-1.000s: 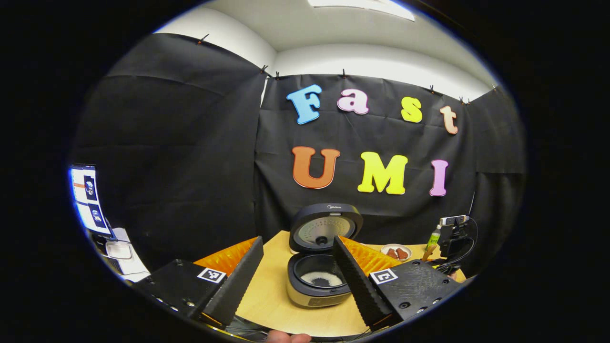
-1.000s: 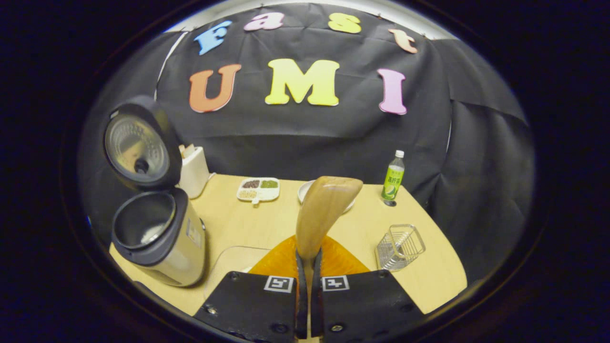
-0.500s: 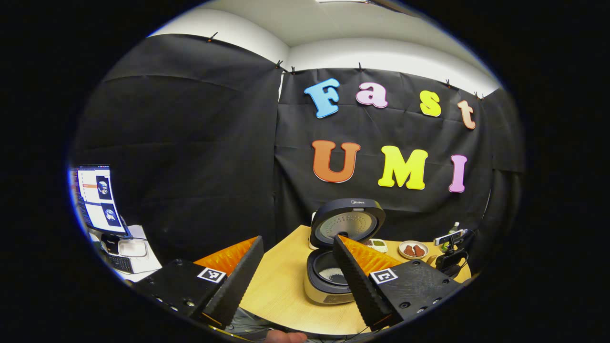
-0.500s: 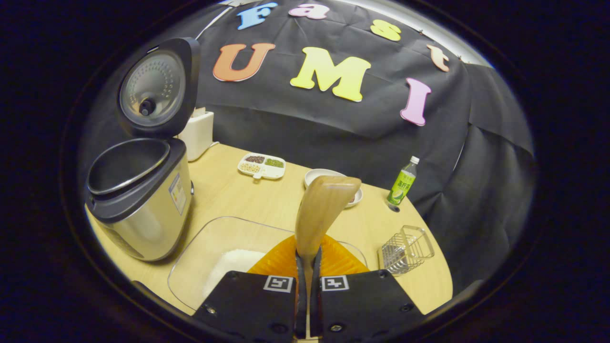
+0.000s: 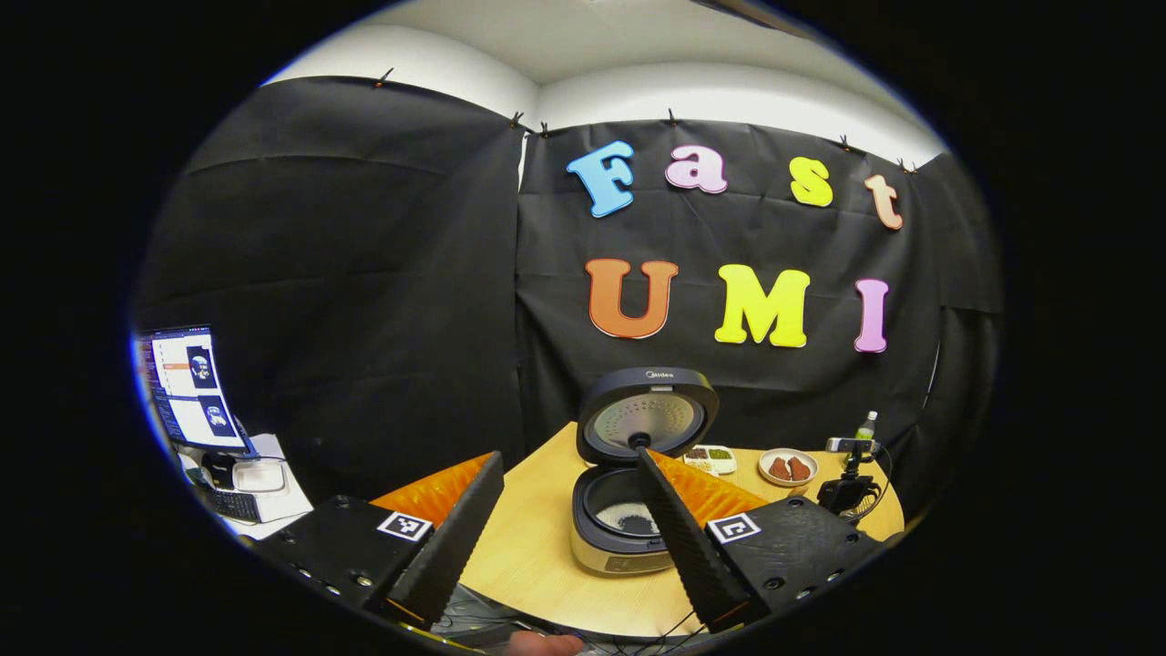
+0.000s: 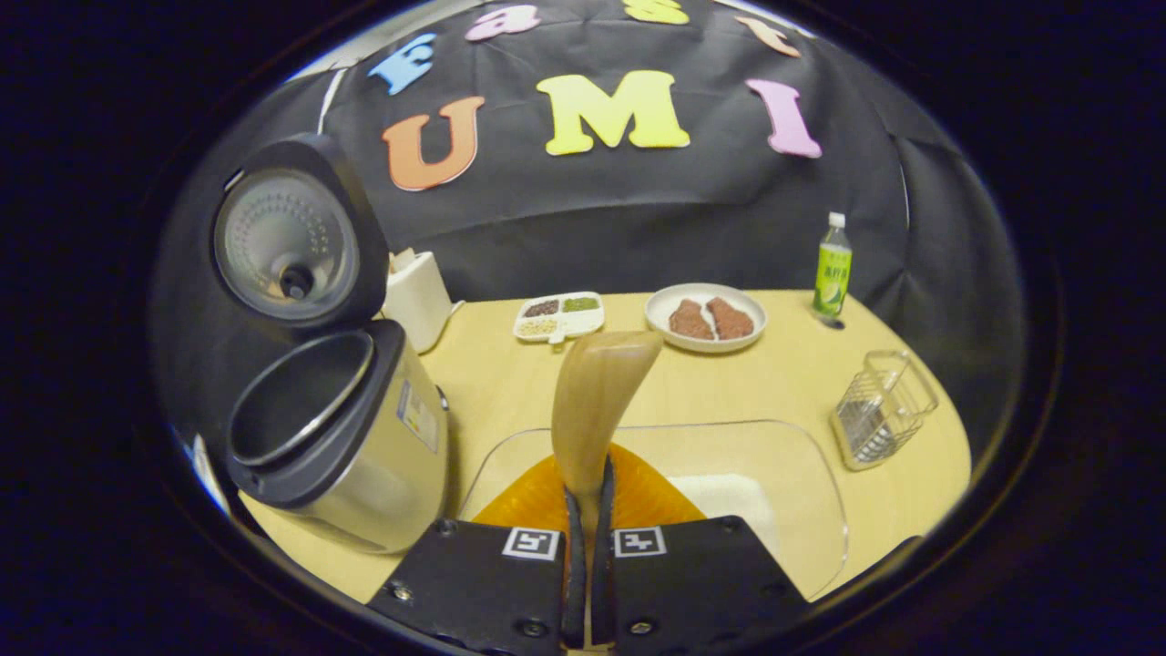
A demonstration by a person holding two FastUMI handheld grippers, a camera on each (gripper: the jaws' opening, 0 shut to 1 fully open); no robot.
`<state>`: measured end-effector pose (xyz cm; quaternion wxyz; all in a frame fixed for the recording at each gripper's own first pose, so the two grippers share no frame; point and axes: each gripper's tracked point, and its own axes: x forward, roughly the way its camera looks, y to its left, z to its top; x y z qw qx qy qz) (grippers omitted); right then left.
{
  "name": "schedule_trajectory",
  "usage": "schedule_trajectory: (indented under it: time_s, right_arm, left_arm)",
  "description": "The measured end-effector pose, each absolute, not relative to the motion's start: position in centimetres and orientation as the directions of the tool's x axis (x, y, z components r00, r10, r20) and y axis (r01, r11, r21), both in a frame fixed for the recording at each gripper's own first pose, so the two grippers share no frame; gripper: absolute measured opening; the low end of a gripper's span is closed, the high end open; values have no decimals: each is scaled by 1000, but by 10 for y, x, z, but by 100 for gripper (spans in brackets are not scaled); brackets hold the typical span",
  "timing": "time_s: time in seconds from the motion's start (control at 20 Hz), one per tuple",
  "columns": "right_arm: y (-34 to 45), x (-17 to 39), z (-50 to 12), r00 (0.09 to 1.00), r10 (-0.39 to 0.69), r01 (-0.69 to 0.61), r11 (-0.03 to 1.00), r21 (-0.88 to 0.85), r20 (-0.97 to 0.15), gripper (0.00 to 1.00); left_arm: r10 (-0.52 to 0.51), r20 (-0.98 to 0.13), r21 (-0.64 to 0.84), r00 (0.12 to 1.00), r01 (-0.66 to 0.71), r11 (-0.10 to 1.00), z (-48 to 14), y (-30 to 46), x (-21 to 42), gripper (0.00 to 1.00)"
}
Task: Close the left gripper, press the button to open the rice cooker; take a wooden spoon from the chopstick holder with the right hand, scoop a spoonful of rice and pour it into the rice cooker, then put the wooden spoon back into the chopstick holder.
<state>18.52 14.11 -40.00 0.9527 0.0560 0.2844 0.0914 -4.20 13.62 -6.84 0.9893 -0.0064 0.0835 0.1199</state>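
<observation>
The rice cooker (image 6: 337,446) stands open at the left of the right gripper view, its lid (image 6: 287,241) upright. In the left gripper view white rice lies in the cooker's pot (image 5: 629,515). My right gripper (image 6: 589,497) is shut on the handle of the wooden spoon (image 6: 597,396). The spoon's bowl points up and away, above the clear container (image 6: 802,474) that holds white rice (image 6: 729,497). What lies in the spoon's bowl is hidden. An empty wire holder (image 6: 884,410) stands at the right. My left gripper (image 5: 569,456) hangs open in front of the cooker, away from it.
On the wooden table (image 6: 510,383) stand a white box (image 6: 414,296) behind the cooker, a divided dish of grains (image 6: 557,315), a plate with brown pieces (image 6: 706,317) and a green bottle (image 6: 832,269). A monitor (image 5: 187,387) stands off to the left.
The right gripper has swung right with the spoon and now hangs squarely over the clear container. The left gripper drifted a little and stayed open.
</observation>
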Motion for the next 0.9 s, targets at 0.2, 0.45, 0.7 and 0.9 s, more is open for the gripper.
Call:
schedule_trajectory:
  time_s: [0.2,0.45,0.7,0.9]
  right_arm:
    - [134,189,-402,781,304,-103,924,368,-546,8]
    - [117,194,-403,759,390,6,796,605,-521,8]
    - [78,197,-373,795,393,43,724,688,-463,8]
    - [47,195,-336,826,381,78,653,753,-416,8]
  left_arm:
    - [222,-176,18,959,-223,975,-67,116,-42,95]
    - [195,-185,39,963,-191,981,-68,91,-33,95]
    - [157,-185,36,970,-153,988,-67,68,-20,94]
    - [139,-178,7,974,-140,990,-66,55,-7,95]
